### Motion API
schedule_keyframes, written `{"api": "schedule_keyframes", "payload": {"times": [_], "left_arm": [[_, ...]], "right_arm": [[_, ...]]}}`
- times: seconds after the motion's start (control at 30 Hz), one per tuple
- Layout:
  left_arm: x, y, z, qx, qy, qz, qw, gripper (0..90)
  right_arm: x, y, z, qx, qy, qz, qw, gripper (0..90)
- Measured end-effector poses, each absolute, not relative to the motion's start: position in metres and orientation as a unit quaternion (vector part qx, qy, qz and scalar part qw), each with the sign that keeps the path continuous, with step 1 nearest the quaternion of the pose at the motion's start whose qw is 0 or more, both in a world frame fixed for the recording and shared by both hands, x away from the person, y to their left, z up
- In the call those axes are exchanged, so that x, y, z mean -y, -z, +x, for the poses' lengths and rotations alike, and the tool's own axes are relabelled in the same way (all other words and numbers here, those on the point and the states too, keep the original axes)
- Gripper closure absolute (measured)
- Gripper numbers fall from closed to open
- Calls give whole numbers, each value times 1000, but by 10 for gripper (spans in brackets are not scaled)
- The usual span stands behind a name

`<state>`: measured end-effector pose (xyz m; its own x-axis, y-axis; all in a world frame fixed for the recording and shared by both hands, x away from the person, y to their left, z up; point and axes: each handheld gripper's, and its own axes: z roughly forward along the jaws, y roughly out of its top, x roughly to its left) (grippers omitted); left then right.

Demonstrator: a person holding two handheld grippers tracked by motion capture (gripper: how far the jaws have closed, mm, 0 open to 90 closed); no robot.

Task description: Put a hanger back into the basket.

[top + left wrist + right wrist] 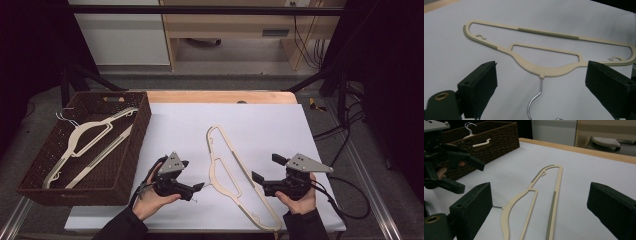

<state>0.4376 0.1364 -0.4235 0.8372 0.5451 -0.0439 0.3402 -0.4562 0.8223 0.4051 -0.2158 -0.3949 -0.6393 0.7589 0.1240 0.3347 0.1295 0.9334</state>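
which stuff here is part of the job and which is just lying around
In the job:
- cream hanger on the white sheet
- left gripper, open at its wire hook
- right gripper, open
- wicker basket holding two hangers

Lying about:
- cables
- wooden furniture behind

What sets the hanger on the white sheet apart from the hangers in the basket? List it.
The hanger on the white sheet lies alone and flat; the hangers in the basket lie together inside the brown woven basket, propped against its far wall. The first sits between both hand-held grippers; the others lie apart from them. All are cream with metal hooks.
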Motion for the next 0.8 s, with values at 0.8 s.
{"api": "schedule_keyframes", "payload": {"times": [0.8], "left_arm": [[-107, 473, 451, -249, -87, 886, 382, 405]], "right_arm": [[198, 403, 407, -746, -528, 362, 185, 73]]}}
